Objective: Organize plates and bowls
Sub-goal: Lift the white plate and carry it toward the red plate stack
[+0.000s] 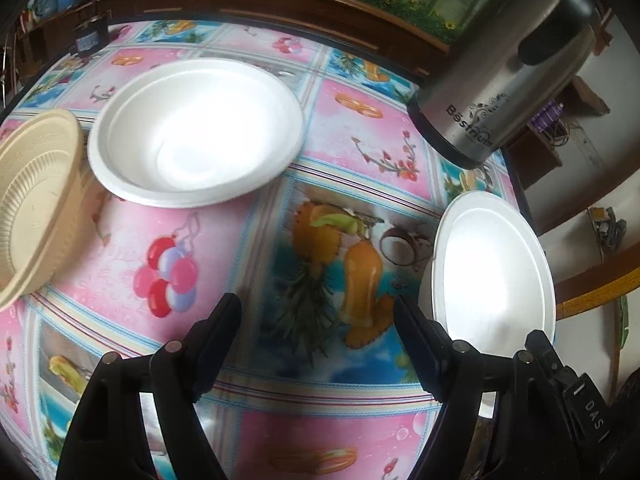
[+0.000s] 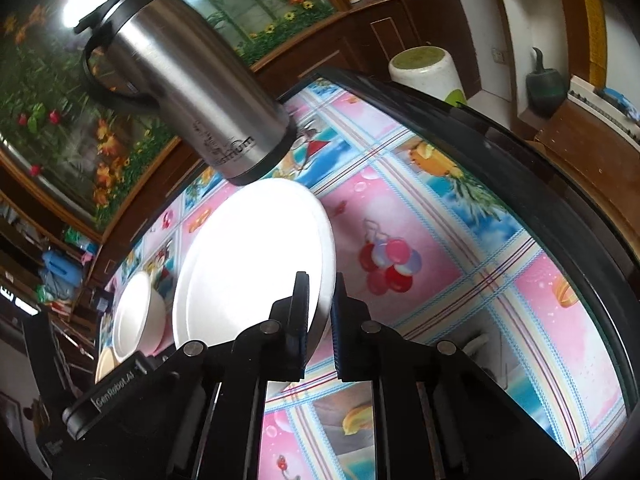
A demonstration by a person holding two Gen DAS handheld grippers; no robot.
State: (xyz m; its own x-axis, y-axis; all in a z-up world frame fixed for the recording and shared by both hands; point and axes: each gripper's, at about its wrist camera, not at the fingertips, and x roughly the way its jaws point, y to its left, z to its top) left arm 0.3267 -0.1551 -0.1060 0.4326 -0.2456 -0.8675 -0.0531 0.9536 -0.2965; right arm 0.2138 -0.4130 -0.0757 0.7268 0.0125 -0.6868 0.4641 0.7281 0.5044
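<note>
A white foam plate (image 2: 252, 264) is pinched at its rim by my right gripper (image 2: 320, 300) and held tilted above the table; it also shows in the left wrist view (image 1: 496, 268) at the right. A white foam bowl (image 1: 196, 132) sits on the table ahead of my left gripper (image 1: 316, 316), which is open and empty above the tablecloth. A beige ribbed bowl (image 1: 36, 204) sits tilted at the left edge, next to the white bowl. The white bowl also shows in the right wrist view (image 2: 138, 312).
A steel thermos jug (image 1: 504, 64) stands at the table's far right, just behind the held plate (image 2: 180, 80). A dark jar (image 1: 90, 38) stands at the far left corner. The table has a colourful patterned cloth (image 1: 328, 248) and a dark edge (image 2: 560, 184). A white cylinder (image 2: 428, 68) stands beyond it.
</note>
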